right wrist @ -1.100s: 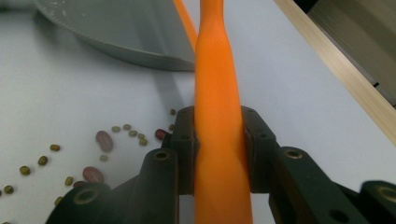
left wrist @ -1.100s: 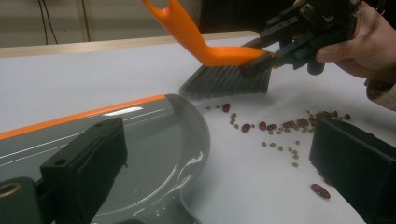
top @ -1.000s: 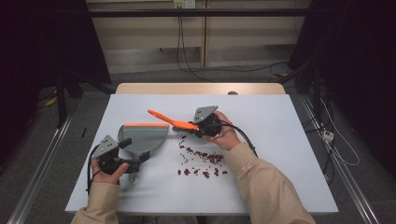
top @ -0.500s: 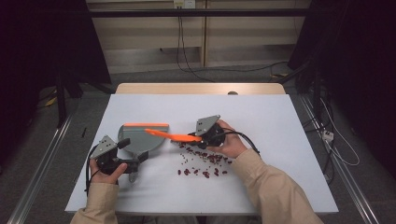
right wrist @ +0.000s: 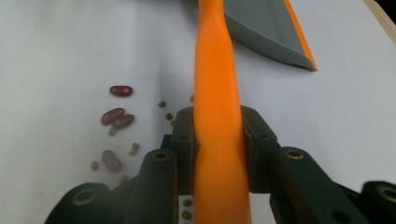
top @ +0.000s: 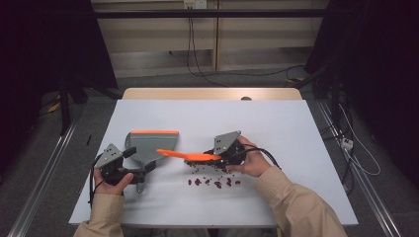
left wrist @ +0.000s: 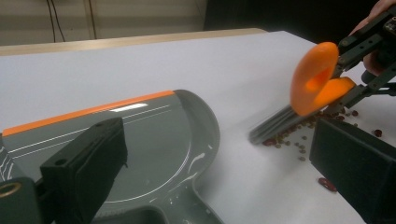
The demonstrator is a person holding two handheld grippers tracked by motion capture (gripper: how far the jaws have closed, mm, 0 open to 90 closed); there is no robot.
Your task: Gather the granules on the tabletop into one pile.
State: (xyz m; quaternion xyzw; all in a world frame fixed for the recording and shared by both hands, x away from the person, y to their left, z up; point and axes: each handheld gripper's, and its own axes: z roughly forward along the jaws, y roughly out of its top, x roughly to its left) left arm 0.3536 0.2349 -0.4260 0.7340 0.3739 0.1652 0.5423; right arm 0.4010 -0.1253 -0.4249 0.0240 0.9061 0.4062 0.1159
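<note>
A grey dustpan [top: 148,143] with an orange front lip lies flat at the table's left. My left gripper [top: 138,162] is open, its jaws either side of the pan's neck; in the left gripper view the dustpan [left wrist: 140,135] lies between the wide-apart jaws of my left gripper [left wrist: 219,140]. My right gripper [top: 217,157] is shut on the handle of an orange brush [top: 185,155], which points left toward the pan. The brush [left wrist: 315,79] has its grey bristles down among scattered beans [left wrist: 299,140]. In the right gripper view, my right gripper [right wrist: 218,140] clamps the brush handle [right wrist: 215,93].
Red and small greenish beans [top: 212,181] are strewn on the white table [top: 276,123] just near of the brush and right of the pan; beans [right wrist: 116,116] lie left of the handle. The dustpan's lip [right wrist: 266,28] is ahead of the brush.
My right gripper has carried the brush nearer and lower, down to the beans beside the pan. The left gripper and dustpan have stayed put.
</note>
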